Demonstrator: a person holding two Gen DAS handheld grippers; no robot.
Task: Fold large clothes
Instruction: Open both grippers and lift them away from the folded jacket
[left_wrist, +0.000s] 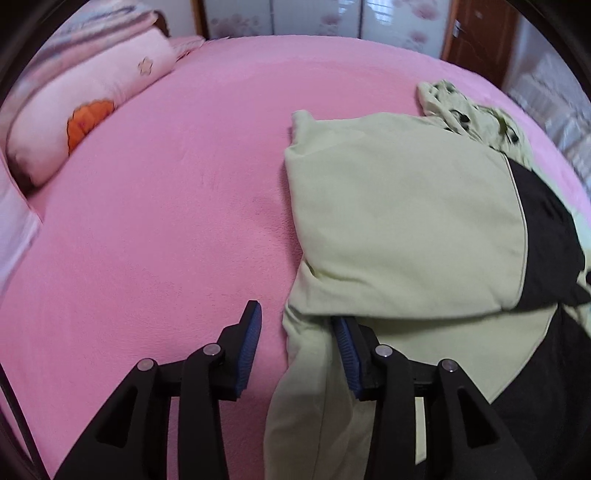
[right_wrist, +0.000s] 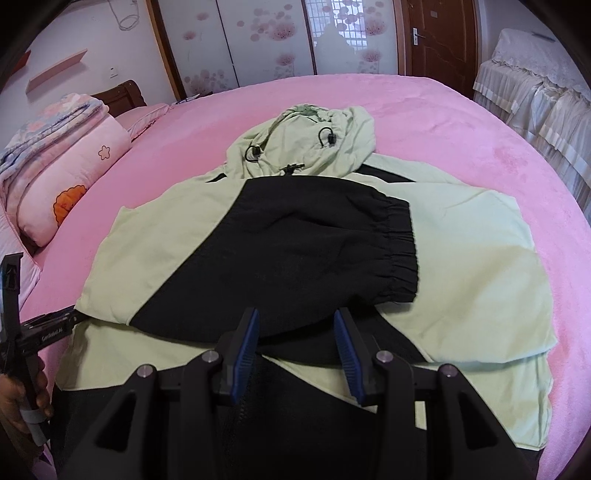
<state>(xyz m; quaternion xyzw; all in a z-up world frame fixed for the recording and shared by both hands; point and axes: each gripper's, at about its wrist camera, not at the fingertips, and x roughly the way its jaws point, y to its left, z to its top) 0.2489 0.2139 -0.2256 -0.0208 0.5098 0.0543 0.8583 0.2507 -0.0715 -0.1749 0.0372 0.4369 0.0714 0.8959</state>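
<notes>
The green-and-black hooded jacket (right_wrist: 295, 236) lies spread on the pink bed (right_wrist: 461, 122), both sleeves folded across its front and the hood at the far end. The left gripper (left_wrist: 297, 332) straddles the jacket's near-left edge with jaws apart, not pinching it. The right gripper (right_wrist: 297, 332) hovers unclenched over the black lower panel, holding nothing.
</notes>
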